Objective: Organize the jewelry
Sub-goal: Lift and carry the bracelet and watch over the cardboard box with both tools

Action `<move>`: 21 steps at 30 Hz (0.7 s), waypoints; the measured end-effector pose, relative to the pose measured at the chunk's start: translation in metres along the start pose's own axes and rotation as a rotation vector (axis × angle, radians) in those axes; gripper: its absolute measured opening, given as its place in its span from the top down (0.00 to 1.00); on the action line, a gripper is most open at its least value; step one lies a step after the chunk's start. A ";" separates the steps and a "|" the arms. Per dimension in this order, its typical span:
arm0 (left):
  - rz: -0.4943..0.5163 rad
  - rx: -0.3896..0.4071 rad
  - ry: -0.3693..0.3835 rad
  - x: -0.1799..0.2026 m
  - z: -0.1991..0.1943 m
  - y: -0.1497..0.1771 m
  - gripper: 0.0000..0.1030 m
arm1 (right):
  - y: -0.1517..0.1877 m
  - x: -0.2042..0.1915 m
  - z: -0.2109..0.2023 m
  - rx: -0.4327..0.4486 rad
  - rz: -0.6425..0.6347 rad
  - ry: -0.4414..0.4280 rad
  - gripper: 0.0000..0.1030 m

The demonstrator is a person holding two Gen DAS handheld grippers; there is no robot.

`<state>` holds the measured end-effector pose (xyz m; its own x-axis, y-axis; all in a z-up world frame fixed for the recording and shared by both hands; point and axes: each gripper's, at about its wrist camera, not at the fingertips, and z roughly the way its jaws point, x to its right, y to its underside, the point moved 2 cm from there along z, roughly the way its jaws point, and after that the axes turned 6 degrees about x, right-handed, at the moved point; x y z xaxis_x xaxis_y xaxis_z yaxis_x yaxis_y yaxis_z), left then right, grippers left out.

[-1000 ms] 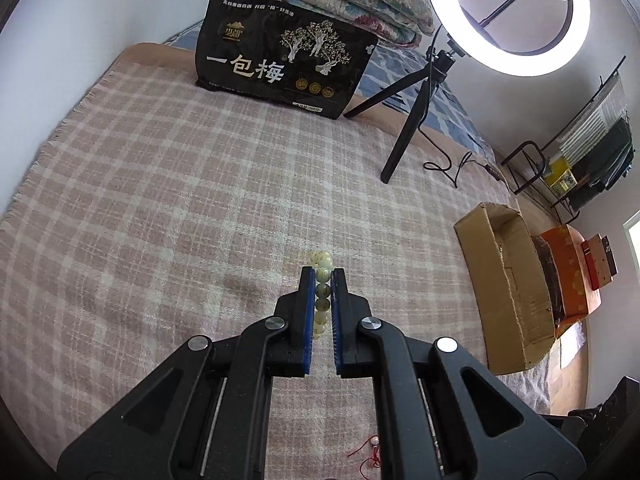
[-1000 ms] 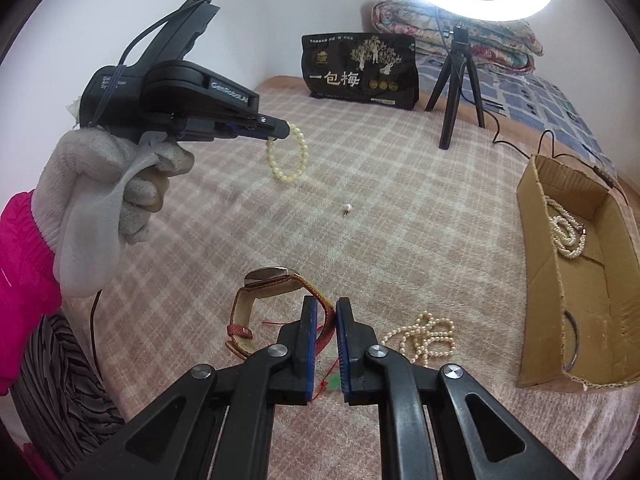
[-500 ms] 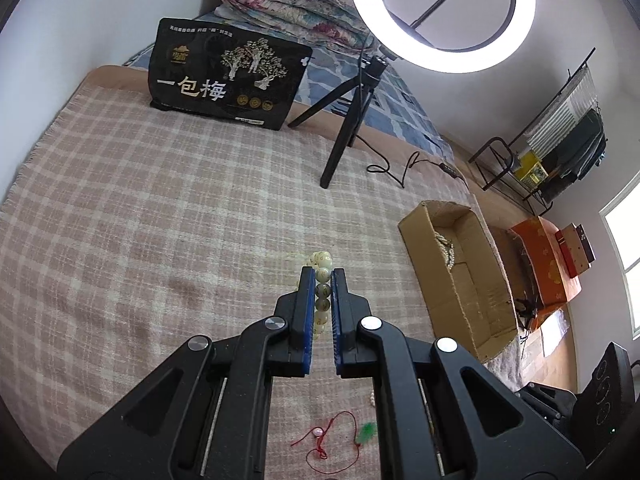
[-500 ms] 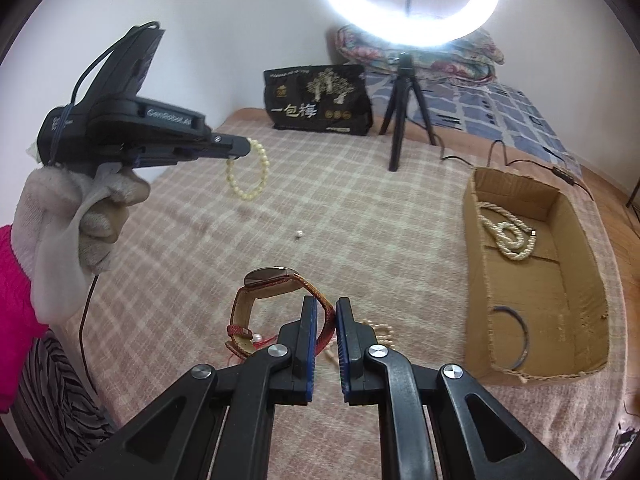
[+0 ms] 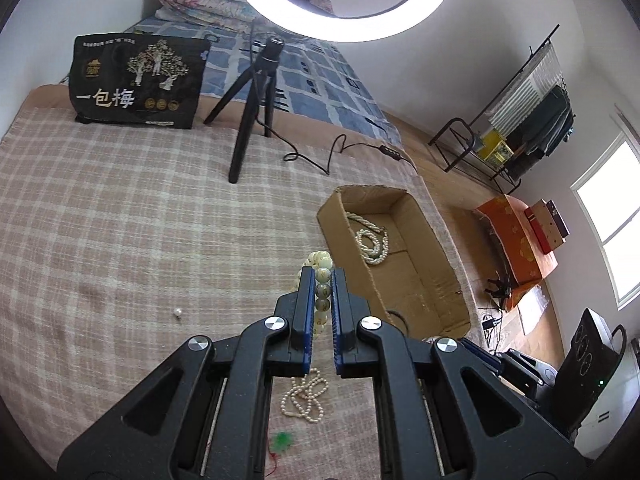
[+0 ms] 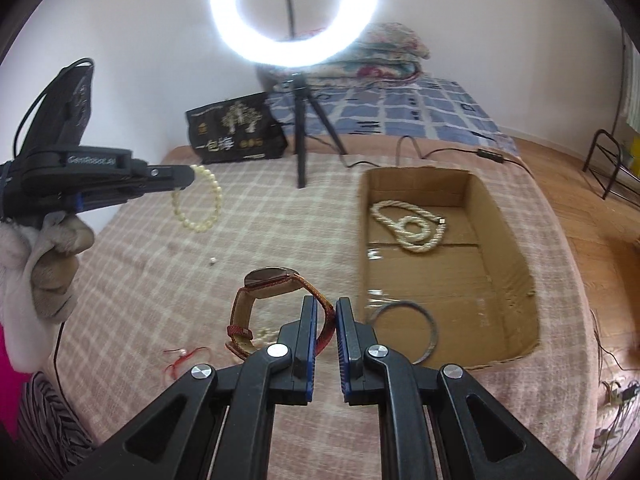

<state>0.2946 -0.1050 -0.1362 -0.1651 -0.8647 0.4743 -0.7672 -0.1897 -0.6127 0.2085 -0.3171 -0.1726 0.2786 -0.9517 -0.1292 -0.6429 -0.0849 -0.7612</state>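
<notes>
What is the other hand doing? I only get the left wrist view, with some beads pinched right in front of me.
Observer: The right tongs are shut on the strap of a red-brown watch, held up beside the cardboard box.
Visitor: Are my beads a whole bracelet?
Observer: Yes. The bead bracelet hangs as a full loop from the left tongs, above the blanket.
Visitor: Is there anything in the box besides the white necklace?
Observer: A dark bangle lies flat at the box's near end, apart from the necklace.
</notes>
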 end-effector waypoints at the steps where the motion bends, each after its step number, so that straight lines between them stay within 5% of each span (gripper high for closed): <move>1: 0.005 -0.005 0.010 0.008 0.004 0.001 0.95 | -0.001 0.007 -0.001 0.004 0.011 0.010 0.93; 9: 0.038 -0.044 0.054 0.061 0.039 0.003 0.95 | -0.007 0.056 0.000 0.020 0.074 0.101 0.93; 21: 0.096 -0.087 0.077 0.115 0.099 -0.013 0.95 | 0.003 0.077 0.018 -0.023 0.107 0.117 0.93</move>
<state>0.3474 -0.2480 -0.1365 -0.2845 -0.8380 0.4655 -0.7960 -0.0641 -0.6019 0.2410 -0.3858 -0.1957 0.1236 -0.9834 -0.1328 -0.6809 0.0133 -0.7323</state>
